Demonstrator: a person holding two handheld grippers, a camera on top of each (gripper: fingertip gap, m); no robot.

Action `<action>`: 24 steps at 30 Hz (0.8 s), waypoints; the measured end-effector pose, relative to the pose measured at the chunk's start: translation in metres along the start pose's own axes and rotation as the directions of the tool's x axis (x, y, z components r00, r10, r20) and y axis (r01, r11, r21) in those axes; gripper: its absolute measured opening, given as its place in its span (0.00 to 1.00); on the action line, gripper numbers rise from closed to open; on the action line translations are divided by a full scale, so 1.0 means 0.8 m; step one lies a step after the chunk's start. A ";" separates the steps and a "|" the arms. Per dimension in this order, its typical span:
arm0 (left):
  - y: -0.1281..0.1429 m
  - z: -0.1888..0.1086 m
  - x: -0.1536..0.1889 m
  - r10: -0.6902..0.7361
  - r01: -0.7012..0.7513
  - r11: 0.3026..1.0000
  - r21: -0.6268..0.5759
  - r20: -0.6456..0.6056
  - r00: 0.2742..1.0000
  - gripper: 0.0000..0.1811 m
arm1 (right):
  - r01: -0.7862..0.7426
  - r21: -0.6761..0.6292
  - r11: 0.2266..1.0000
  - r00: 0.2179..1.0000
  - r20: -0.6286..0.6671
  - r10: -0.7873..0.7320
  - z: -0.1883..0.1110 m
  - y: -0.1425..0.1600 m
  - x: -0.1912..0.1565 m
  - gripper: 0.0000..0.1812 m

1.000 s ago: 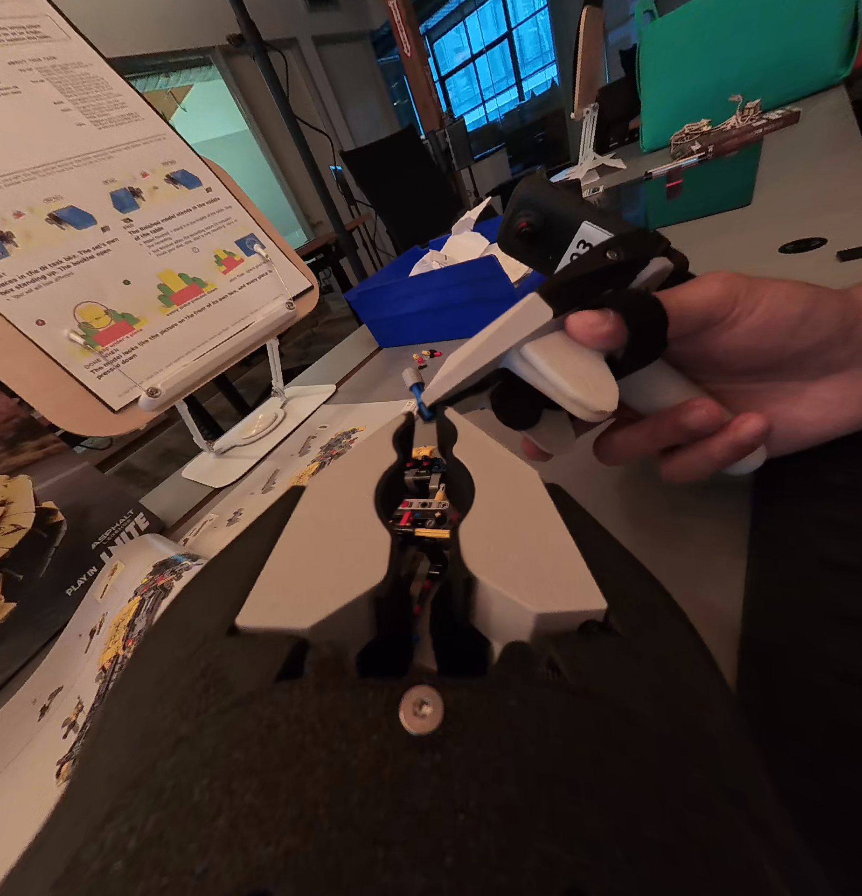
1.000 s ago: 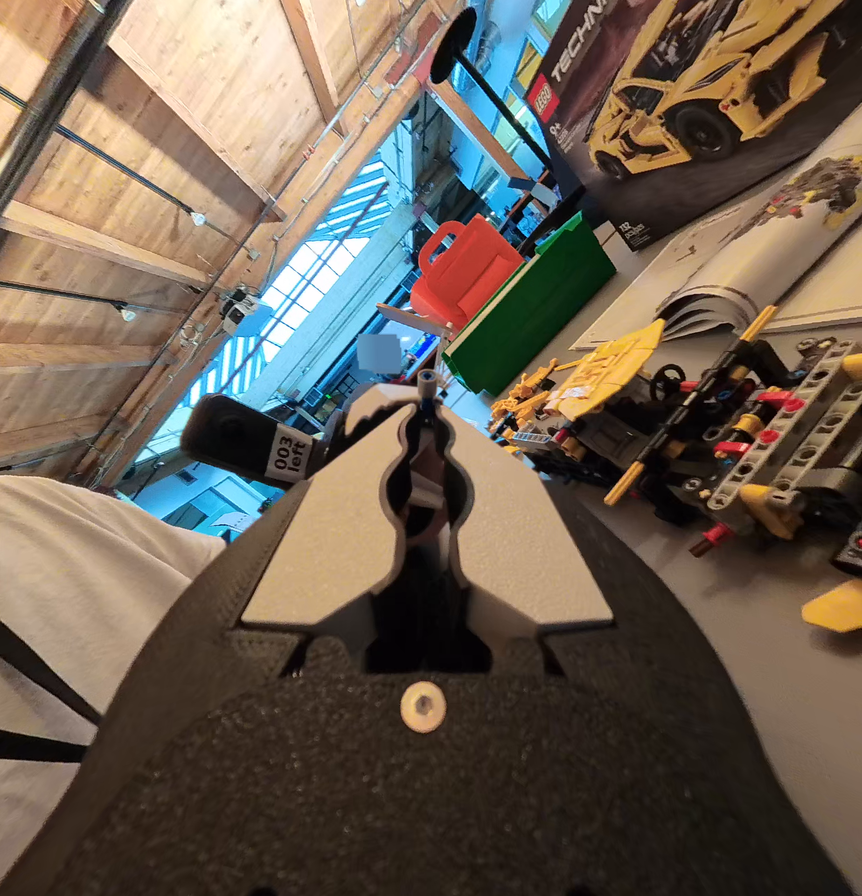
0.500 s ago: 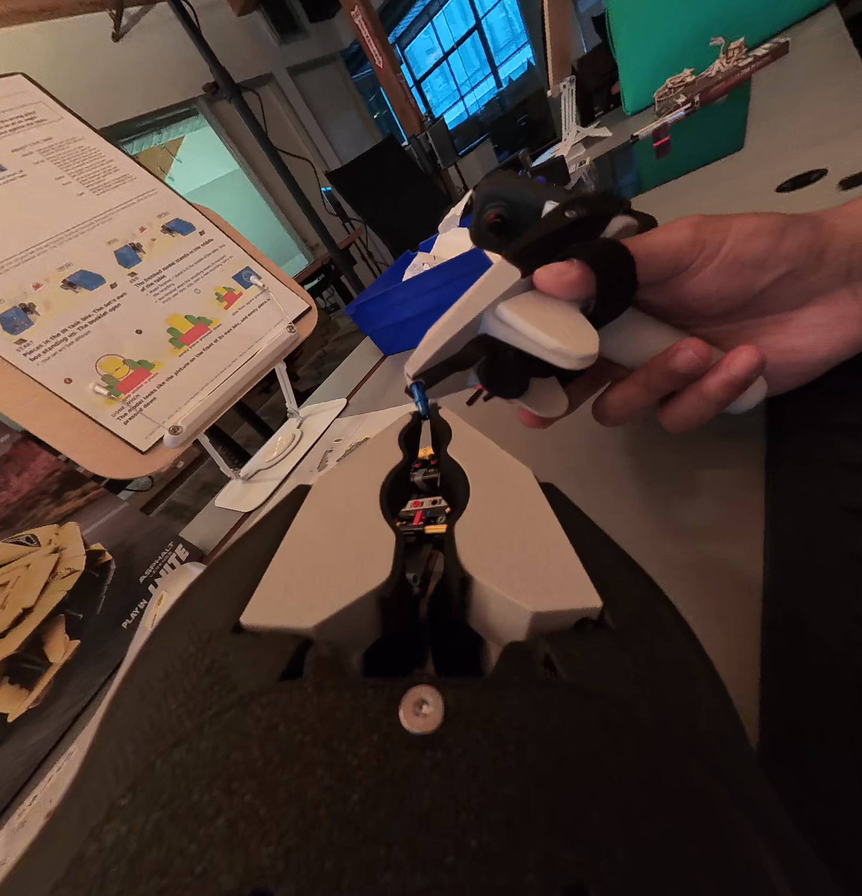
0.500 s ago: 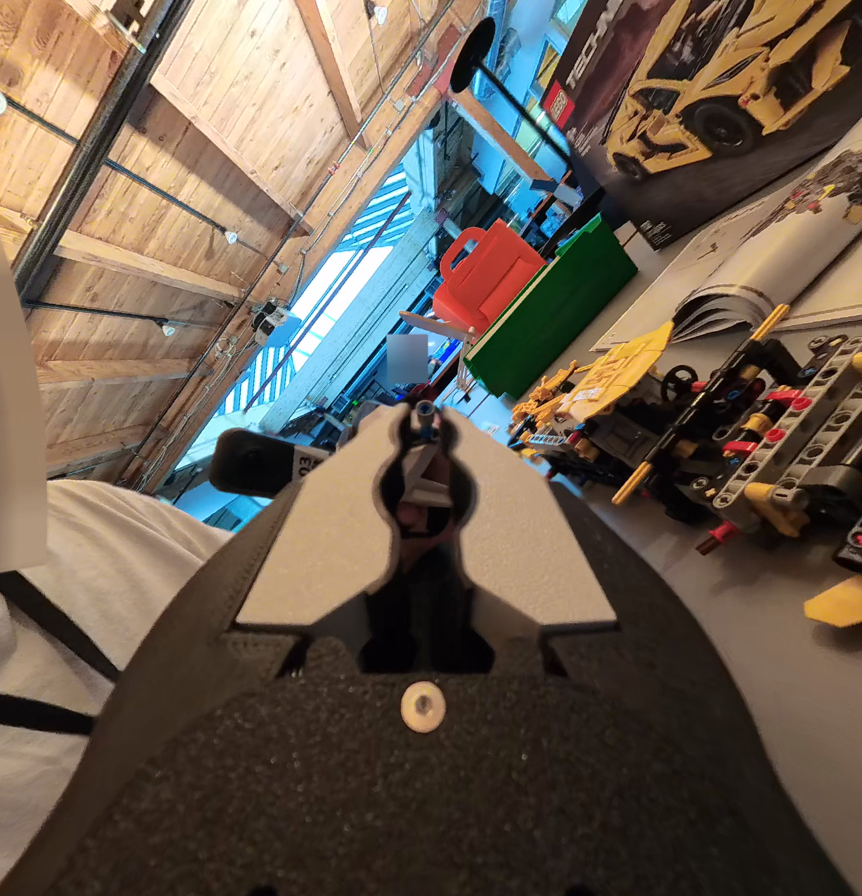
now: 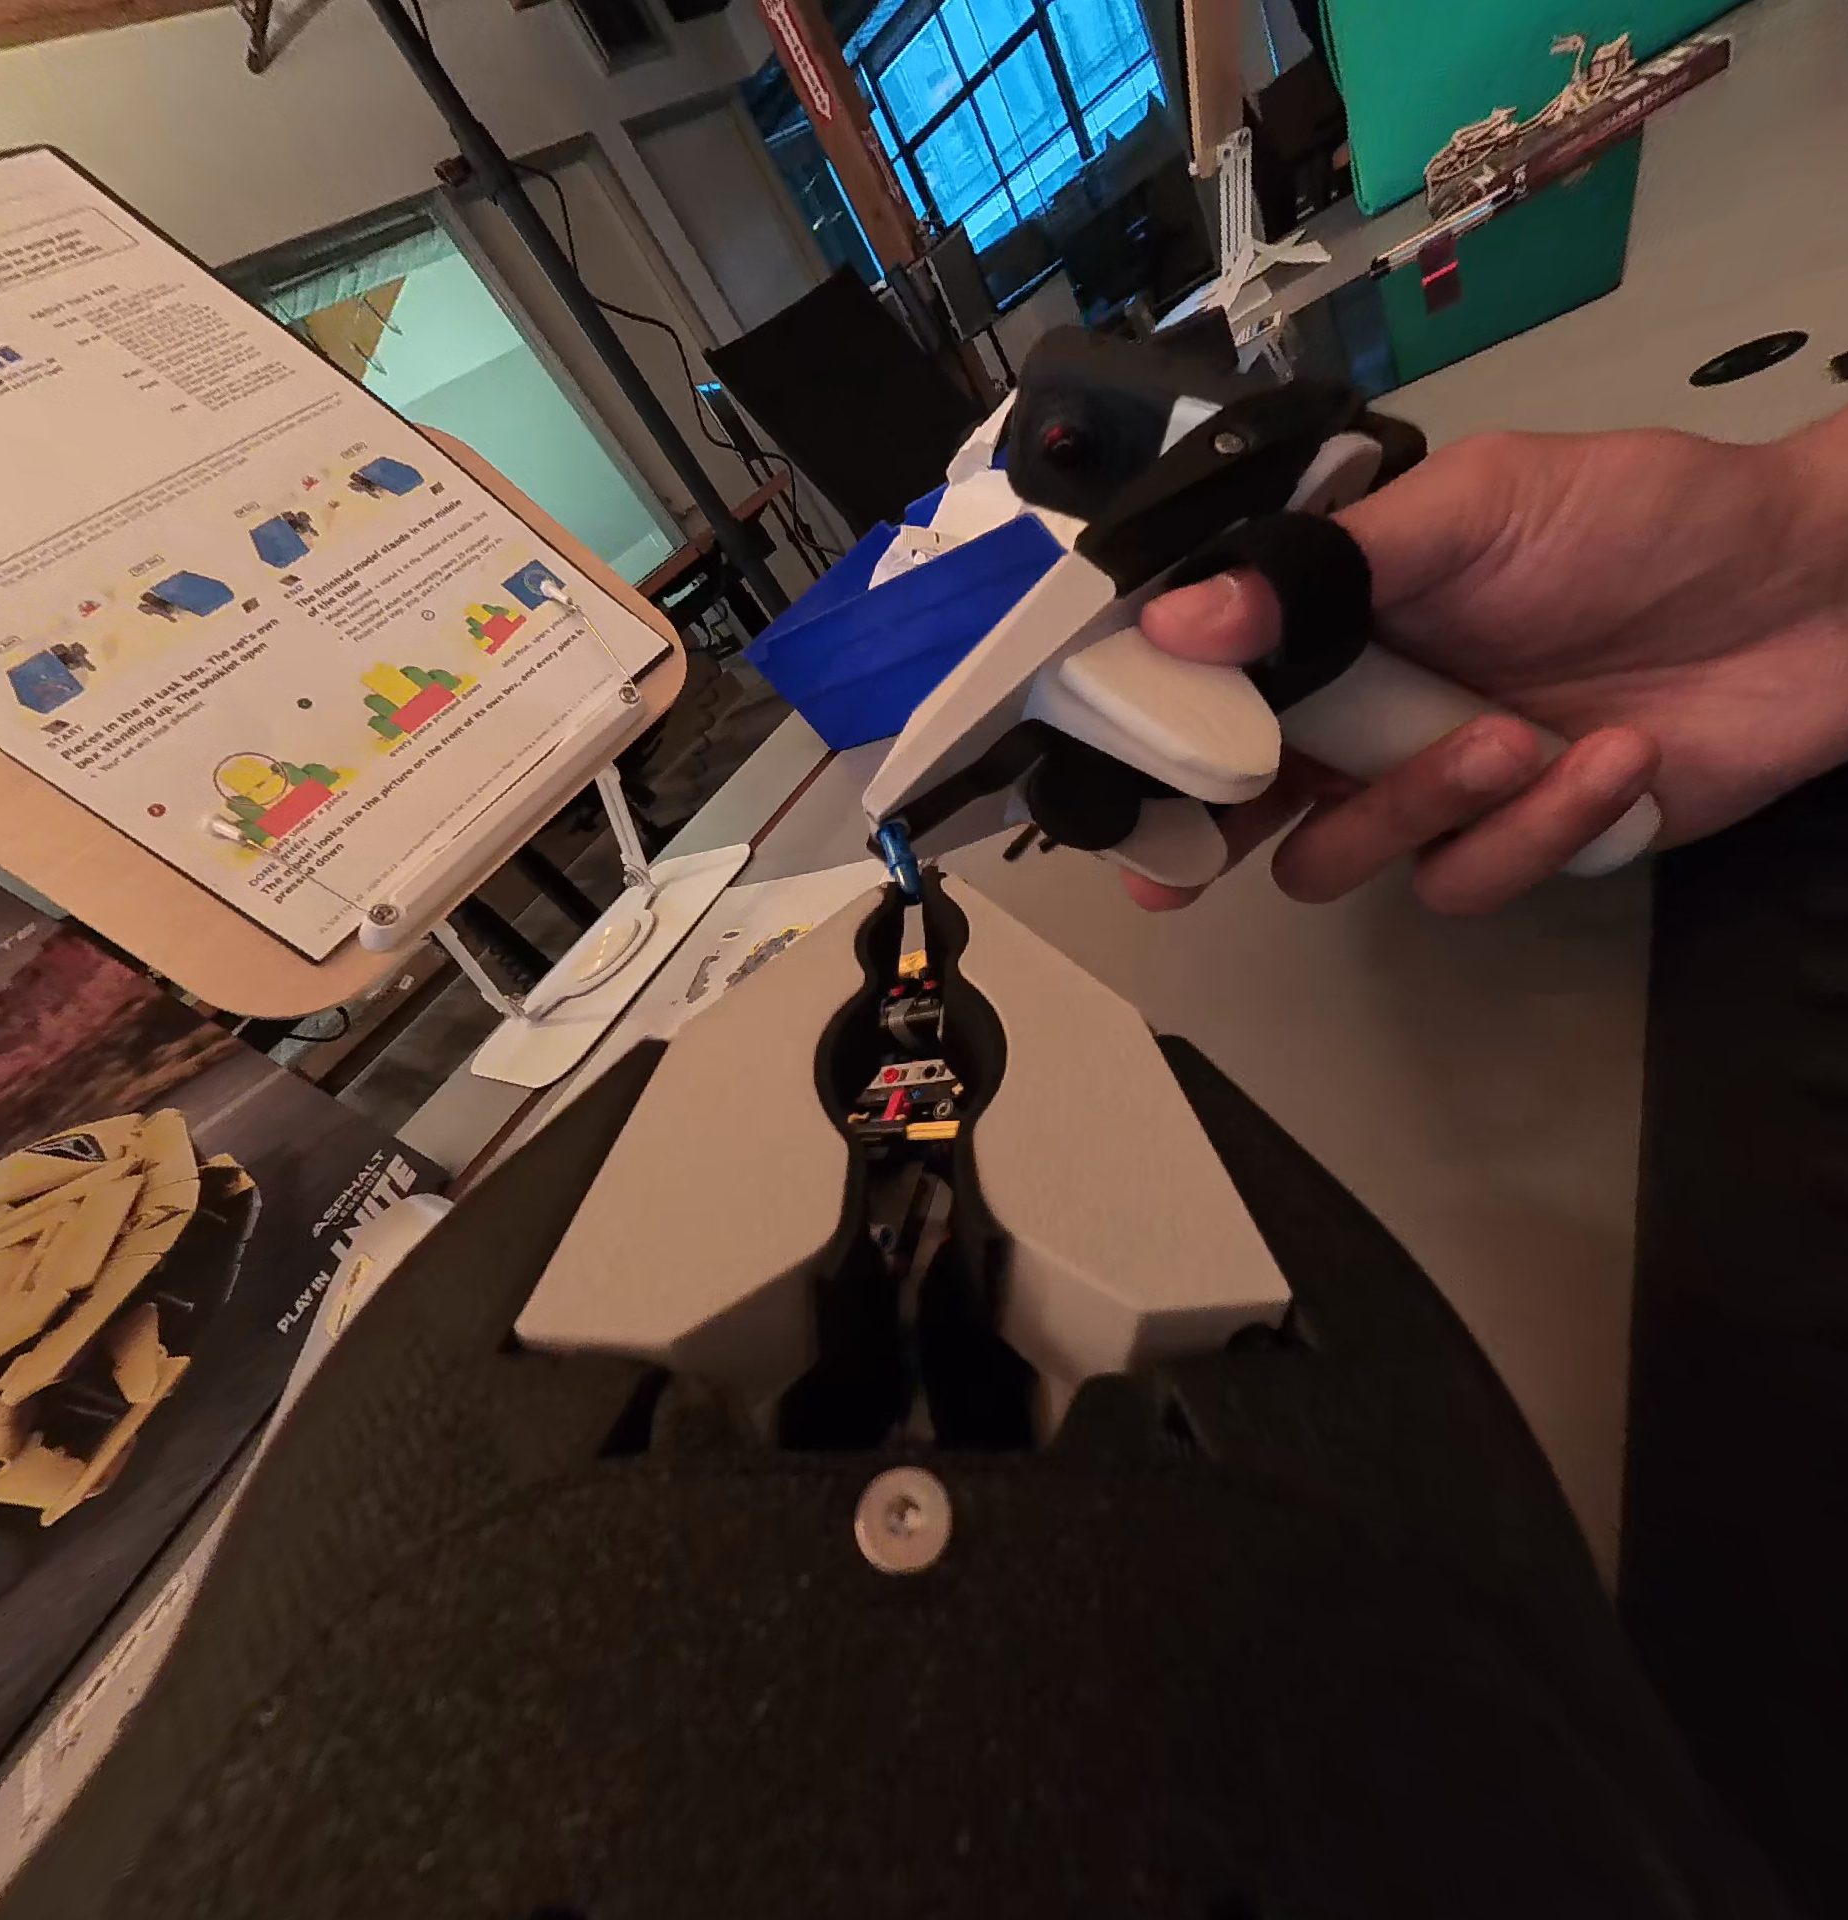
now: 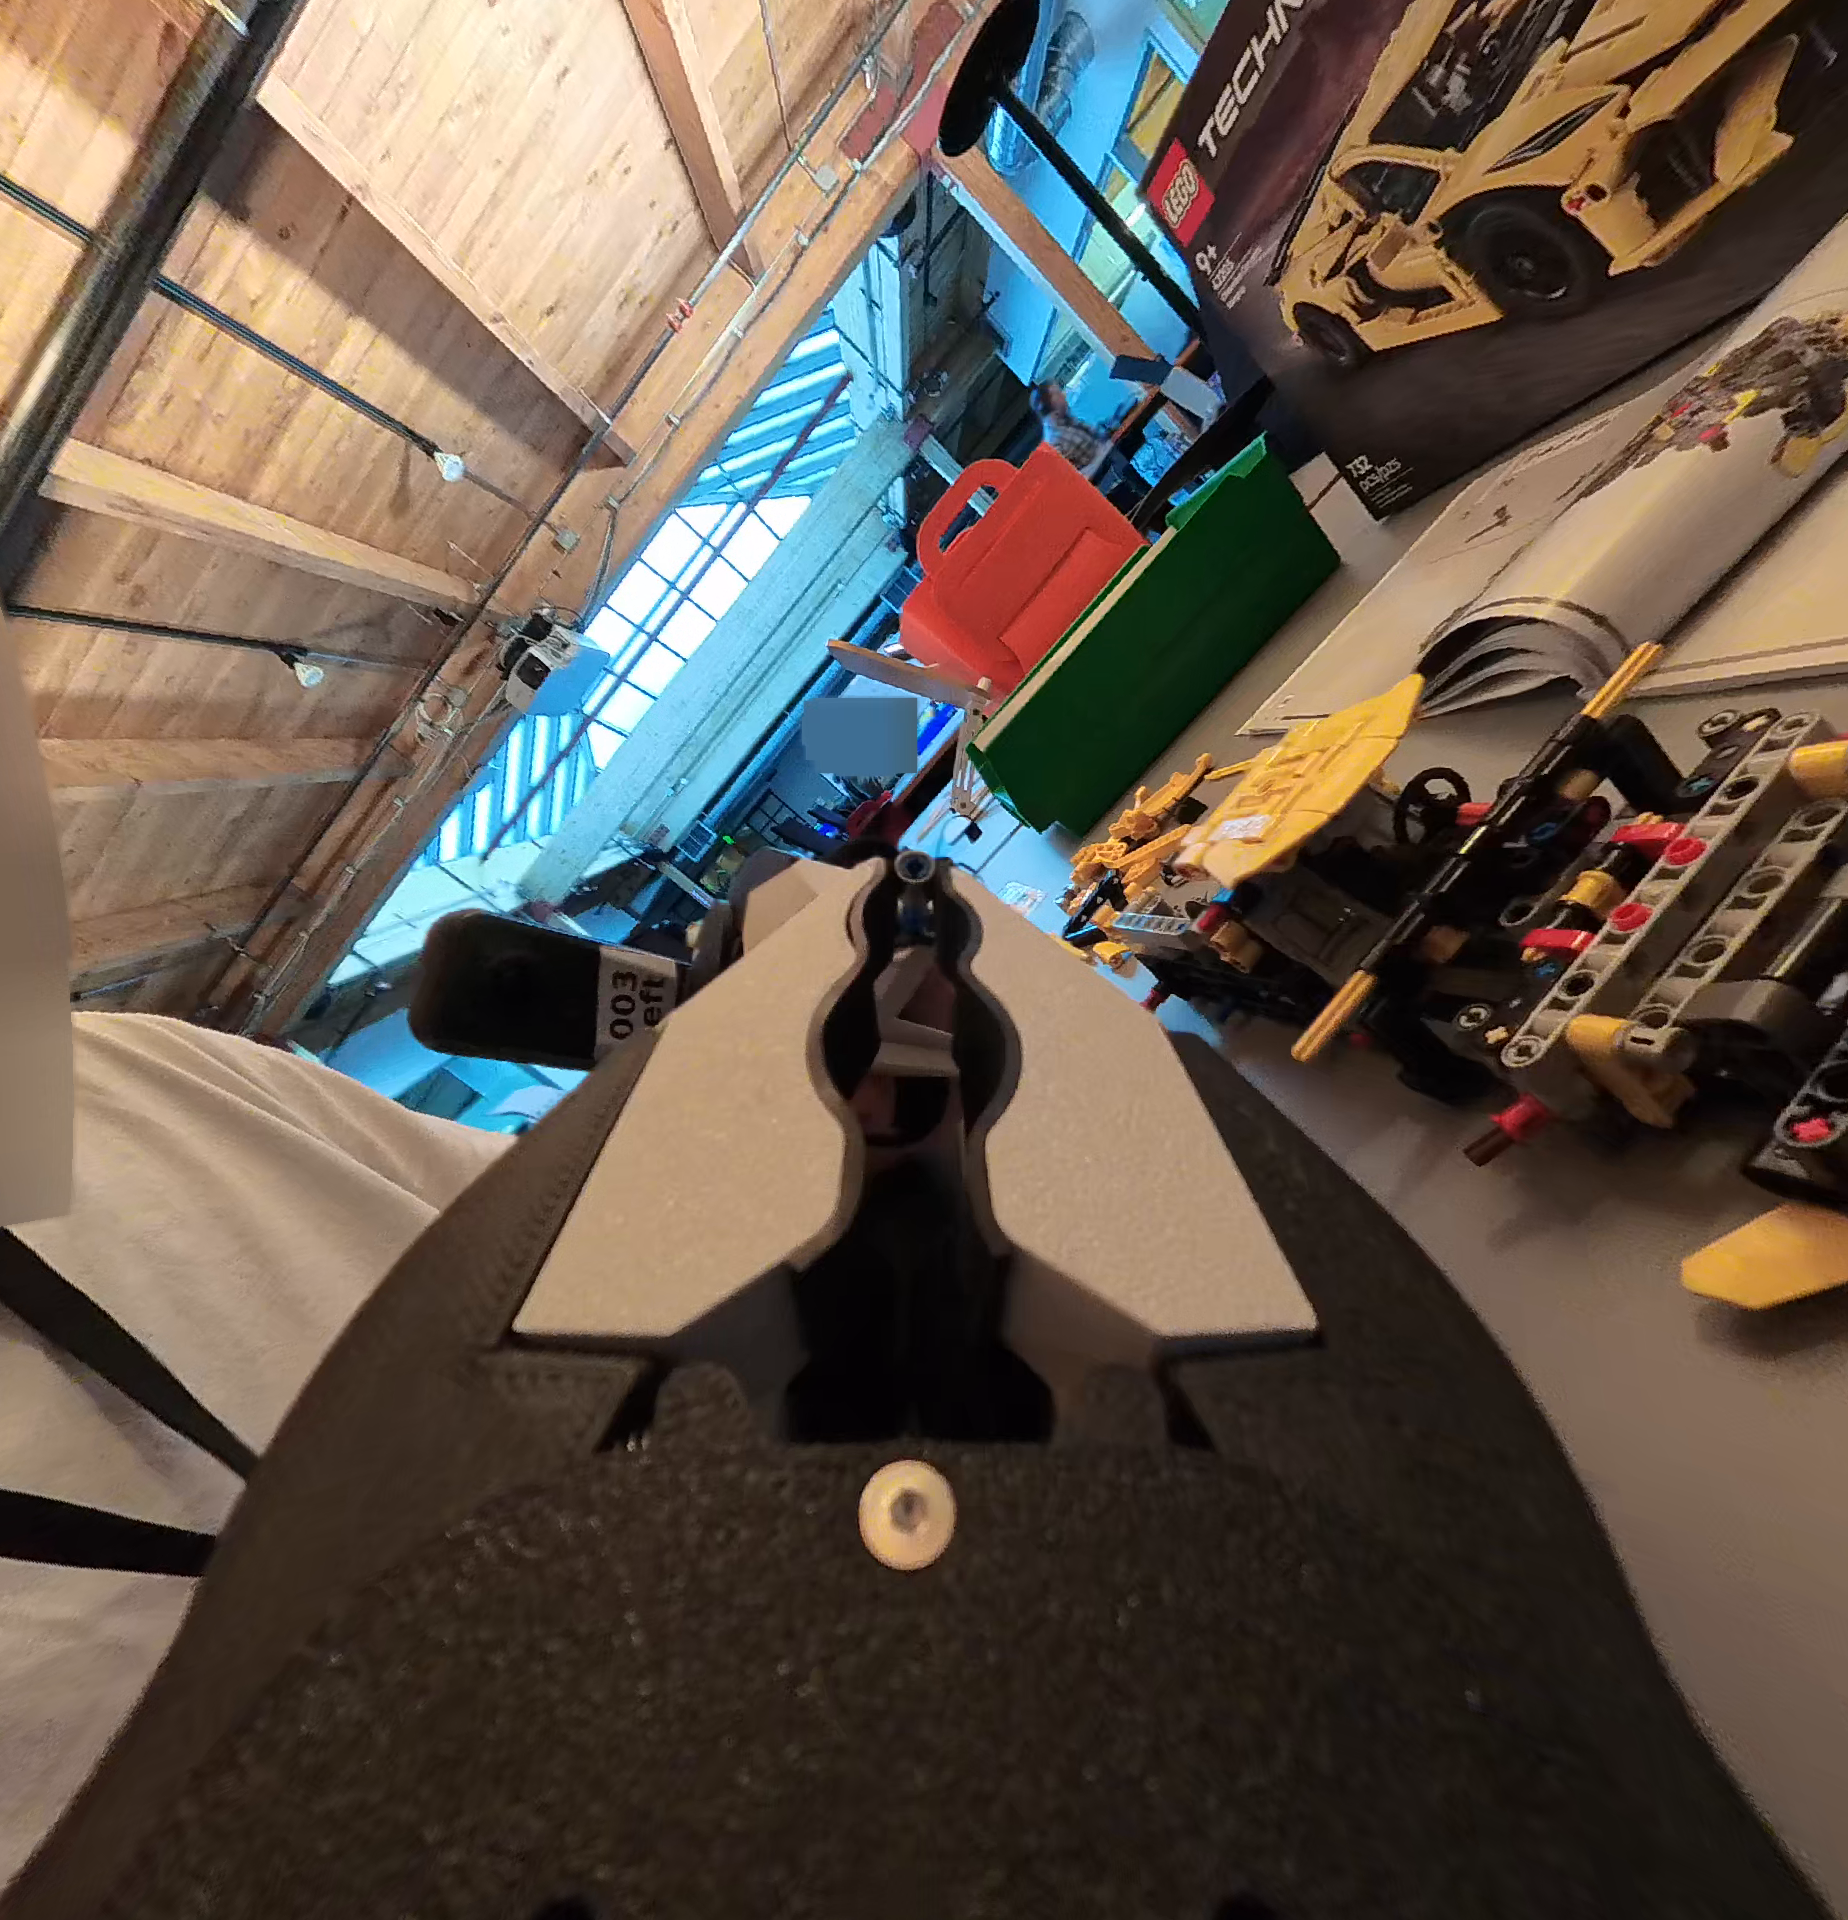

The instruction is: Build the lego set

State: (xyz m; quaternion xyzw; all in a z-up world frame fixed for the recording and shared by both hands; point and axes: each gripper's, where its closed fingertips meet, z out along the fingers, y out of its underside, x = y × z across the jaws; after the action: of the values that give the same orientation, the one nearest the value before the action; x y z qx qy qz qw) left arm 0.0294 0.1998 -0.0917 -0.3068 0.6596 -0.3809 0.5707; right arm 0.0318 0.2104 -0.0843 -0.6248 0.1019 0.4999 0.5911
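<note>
Blue and small, a lego pin [image 5: 896, 858] is pinched at the tip of the right gripper [image 5: 892, 831], at 12 o'clock just above the left gripper [image 5: 922, 914], whose jaws close on a small lego assembly [image 5: 907, 1081]. A half-built yellow car [image 6: 1522, 935] lies on the grey table [image 6: 1522, 1558] at 3 o'clock in the right wrist view.

Right gripper [image 5: 892, 831] pinches a blue pin [image 5: 899, 862] above the left gripper [image 5: 925, 902].

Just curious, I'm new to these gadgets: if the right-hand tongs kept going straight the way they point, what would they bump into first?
Probably the left tongs: the right tongs hold a small blue pin aimed at their tips, seemingly almost touching.
</note>
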 end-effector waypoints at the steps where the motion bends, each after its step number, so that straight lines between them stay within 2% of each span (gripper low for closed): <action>1: -0.001 -0.001 0.000 0.003 -0.003 1.000 0.005 0.000 1.000 0.01 | -0.011 0.005 1.000 1.000 0.015 0.011 0.001 0.000 -0.002 0.03; 22: -0.002 0.000 0.009 -0.020 0.020 1.000 -0.013 -0.027 0.999 0.01 | 0.024 -0.011 1.000 1.000 0.003 -0.023 0.006 0.006 -0.004 0.03; 24: -0.004 0.003 0.021 -0.012 0.011 1.000 -0.014 -0.071 0.997 0.00 | 0.058 -0.105 0.993 0.998 0.007 -0.057 0.018 0.027 -0.008 0.04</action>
State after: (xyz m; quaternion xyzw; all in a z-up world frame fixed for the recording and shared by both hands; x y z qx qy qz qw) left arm 0.0289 0.1832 -0.0978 -0.3006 0.6804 -0.3904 0.5425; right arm 0.0057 0.2132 -0.0903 -0.6569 0.0563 0.4884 0.5716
